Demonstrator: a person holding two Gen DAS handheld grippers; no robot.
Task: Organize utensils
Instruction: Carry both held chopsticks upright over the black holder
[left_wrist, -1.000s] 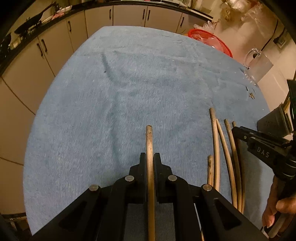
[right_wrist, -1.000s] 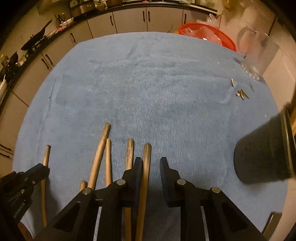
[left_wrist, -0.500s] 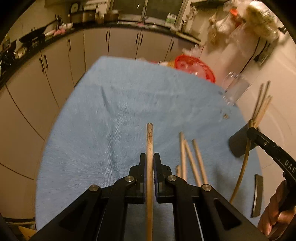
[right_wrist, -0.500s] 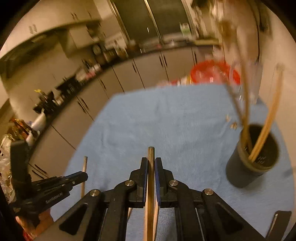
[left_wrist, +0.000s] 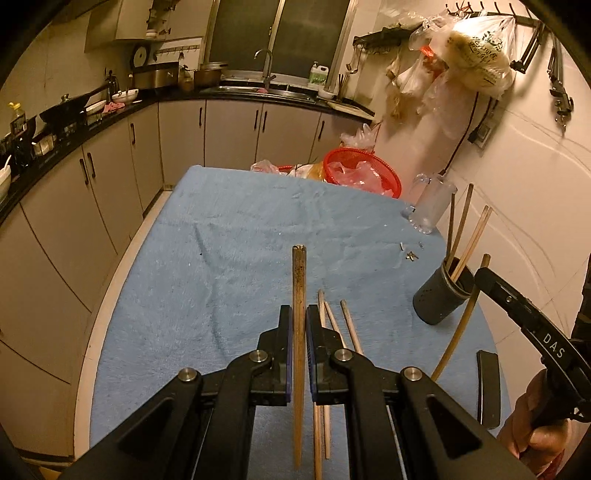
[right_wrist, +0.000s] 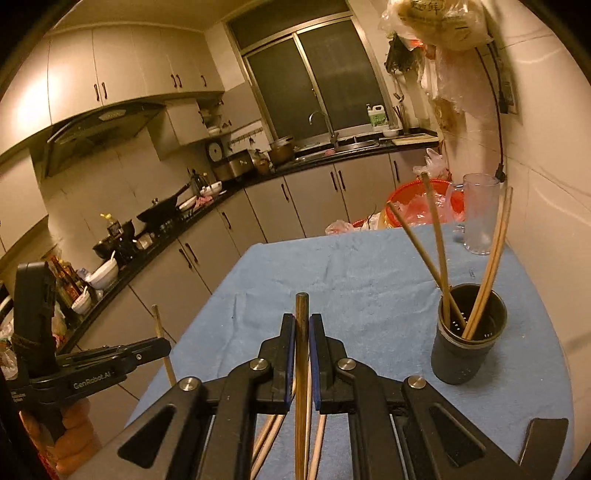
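Note:
My left gripper is shut on a wooden chopstick and holds it in the air above the blue towel. Several loose chopsticks lie on the towel just right of it. My right gripper is shut on another chopstick, also raised. A black holder cup with several chopsticks standing in it sits to the right of the right gripper. In the left wrist view that cup stands at the right, with the right gripper just beside it.
A red basket and a clear glass mug stand at the table's far right end. Small metal bits lie near the cup. A flat black piece lies at the right edge. Kitchen cabinets run along the left.
The right gripper closed on a chopstick. Both grippers then rose off the towel with a chopstick each and tilted up, bringing the cup and the kitchen into view.

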